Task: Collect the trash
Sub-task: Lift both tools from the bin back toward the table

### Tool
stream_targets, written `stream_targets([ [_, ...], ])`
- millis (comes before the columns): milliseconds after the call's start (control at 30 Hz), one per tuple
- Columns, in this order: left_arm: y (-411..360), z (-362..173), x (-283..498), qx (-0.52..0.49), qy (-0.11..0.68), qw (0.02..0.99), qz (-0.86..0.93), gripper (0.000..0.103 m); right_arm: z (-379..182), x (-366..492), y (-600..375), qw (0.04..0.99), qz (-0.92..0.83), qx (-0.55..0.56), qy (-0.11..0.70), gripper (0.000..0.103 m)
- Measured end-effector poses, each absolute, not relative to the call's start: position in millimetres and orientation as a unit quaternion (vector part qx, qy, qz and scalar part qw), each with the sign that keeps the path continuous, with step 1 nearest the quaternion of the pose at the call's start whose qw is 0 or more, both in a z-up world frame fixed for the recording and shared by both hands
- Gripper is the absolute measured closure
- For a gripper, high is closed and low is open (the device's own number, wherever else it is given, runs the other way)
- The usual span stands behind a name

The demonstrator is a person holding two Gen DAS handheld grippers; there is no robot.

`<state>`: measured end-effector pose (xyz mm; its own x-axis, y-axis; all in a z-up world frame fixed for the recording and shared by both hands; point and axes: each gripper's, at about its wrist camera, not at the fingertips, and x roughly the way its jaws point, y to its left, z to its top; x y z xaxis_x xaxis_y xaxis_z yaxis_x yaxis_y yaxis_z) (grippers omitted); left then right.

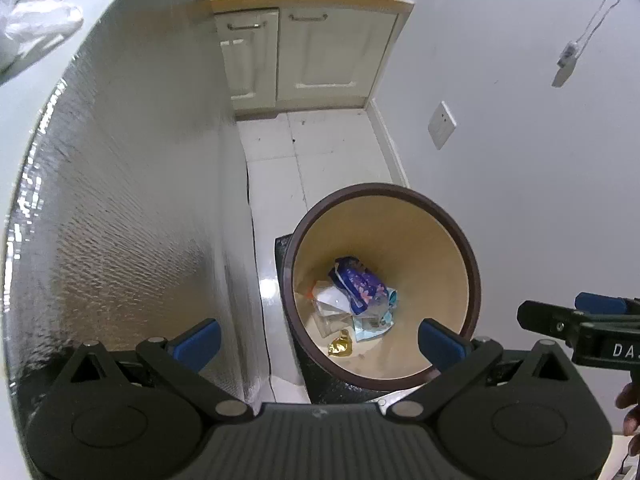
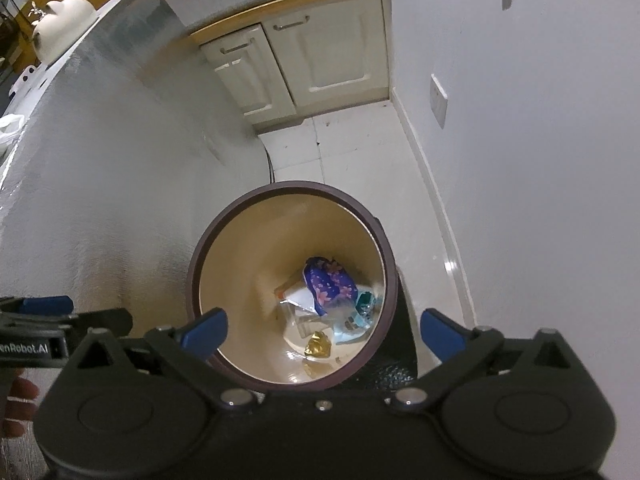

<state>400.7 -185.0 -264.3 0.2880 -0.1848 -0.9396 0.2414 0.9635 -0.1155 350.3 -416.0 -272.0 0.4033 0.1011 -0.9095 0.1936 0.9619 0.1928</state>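
Note:
A round trash bin with a brown rim (image 1: 472, 256) (image 2: 224, 232) and cream inside stands on the floor below both grippers. In it lie a purple flowered wrapper (image 1: 360, 280) (image 2: 330, 282), white and light-blue packets (image 1: 372, 326) (image 2: 360, 308) and a gold foil wrapper (image 1: 340, 346) (image 2: 318, 346). My left gripper (image 1: 318, 338) is open and empty above the bin's left side. My right gripper (image 2: 324, 332) is open and empty above the bin. The right gripper also shows in the left wrist view (image 1: 576, 320), and the left gripper in the right wrist view (image 2: 52, 320).
A tall silvery textured panel (image 1: 120, 200) (image 2: 100, 160) stands close on the left of the bin. A white wall (image 1: 540, 180) (image 2: 540, 160) is on the right. Cream cabinets (image 1: 312, 56) (image 2: 312, 60) stand at the far end of the white tiled floor (image 1: 320, 148).

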Motion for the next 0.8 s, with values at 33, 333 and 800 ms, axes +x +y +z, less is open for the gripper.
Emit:
stream_targets([
  [33, -185, -261, 399, 0.024, 0.579, 0.804, -0.134, 0.0, -269, 348, -416, 0.828, -0.029, 0.133, 0.544, 0.0],
  [333, -179, -226, 379, 0.016, 0.553, 0.821, -0.144, 0.0, -233, 329, -413, 0.845, -0.043, 0.118, 0.519, 0.0],
  [800, -145, -154, 323, 0.007, 0.492, 0.854, -0.166, 0.0, -161, 278, -388, 0.879, -0.058, 0.105, 0.462, 0.0],
])
